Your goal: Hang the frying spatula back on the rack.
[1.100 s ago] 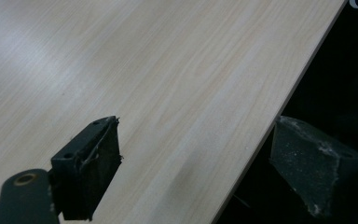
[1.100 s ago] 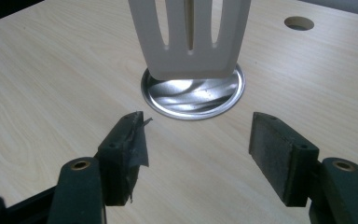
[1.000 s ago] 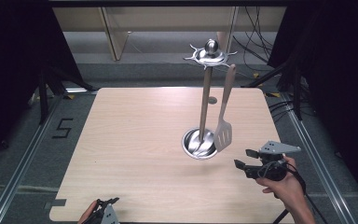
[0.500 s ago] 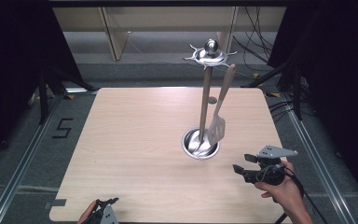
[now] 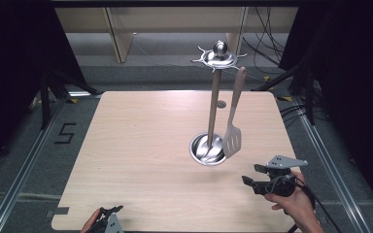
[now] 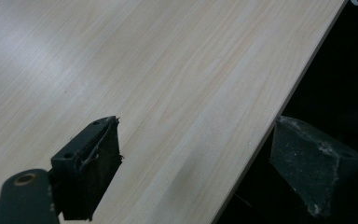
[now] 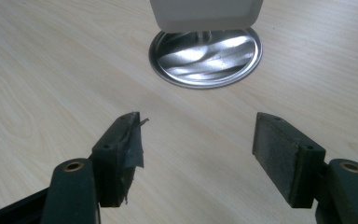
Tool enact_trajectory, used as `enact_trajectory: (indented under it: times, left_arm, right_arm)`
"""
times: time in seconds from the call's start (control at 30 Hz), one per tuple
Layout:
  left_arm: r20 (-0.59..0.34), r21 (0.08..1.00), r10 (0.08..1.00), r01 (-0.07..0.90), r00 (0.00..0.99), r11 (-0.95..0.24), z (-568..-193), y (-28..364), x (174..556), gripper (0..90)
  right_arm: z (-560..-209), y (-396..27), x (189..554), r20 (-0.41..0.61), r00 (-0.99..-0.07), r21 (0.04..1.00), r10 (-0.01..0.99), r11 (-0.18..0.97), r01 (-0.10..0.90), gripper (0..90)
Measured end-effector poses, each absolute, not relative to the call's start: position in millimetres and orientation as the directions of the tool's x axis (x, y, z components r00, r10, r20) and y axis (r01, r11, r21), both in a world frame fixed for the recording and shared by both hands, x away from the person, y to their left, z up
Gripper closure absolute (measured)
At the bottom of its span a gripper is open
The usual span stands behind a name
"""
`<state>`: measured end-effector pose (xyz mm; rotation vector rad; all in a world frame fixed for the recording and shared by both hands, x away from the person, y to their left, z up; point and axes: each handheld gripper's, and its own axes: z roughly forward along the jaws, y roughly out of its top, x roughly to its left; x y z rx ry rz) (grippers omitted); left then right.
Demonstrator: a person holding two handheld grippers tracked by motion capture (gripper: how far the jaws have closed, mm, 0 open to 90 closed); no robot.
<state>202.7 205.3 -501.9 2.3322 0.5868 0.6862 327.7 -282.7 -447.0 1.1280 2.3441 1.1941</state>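
Pale wood worktop (image 5: 141, 145) carries a steel rack (image 5: 213, 111), its post upright on a round base near the right edge. White slotted spatula (image 5: 233, 116) hangs from the rack's crown, long axis near vertical, blade down beside the base. Right tool (image 5: 253, 175) lies at about five o'clock from the blade, nearer than the left tool (image 5: 110, 213); its jaws have just been opening, nothing between them. Left tool is likewise spread and empty at the near edge.
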Motion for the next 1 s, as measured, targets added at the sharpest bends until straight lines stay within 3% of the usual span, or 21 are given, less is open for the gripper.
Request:
enact_trajectory:
  times: [0.43,1.0]
  left_arm:
    - [0.324,0.672,0.556,0.227,0.766,-0.705,-502.4,205.3,202.8,15.1]
    - [0.32,0.682,0.572,0.236,0.755,-0.693,-503.7,204.9,203.1,15.1]
  right_arm:
    - [-462.1,-290.6,313.1,0.114,-0.611,0.764,0.783,0.324,0.558,32.8]
    - [-477.6,-288.3,291.0,0.093,-0.633,0.749,0.768,0.365,0.553,32.2]
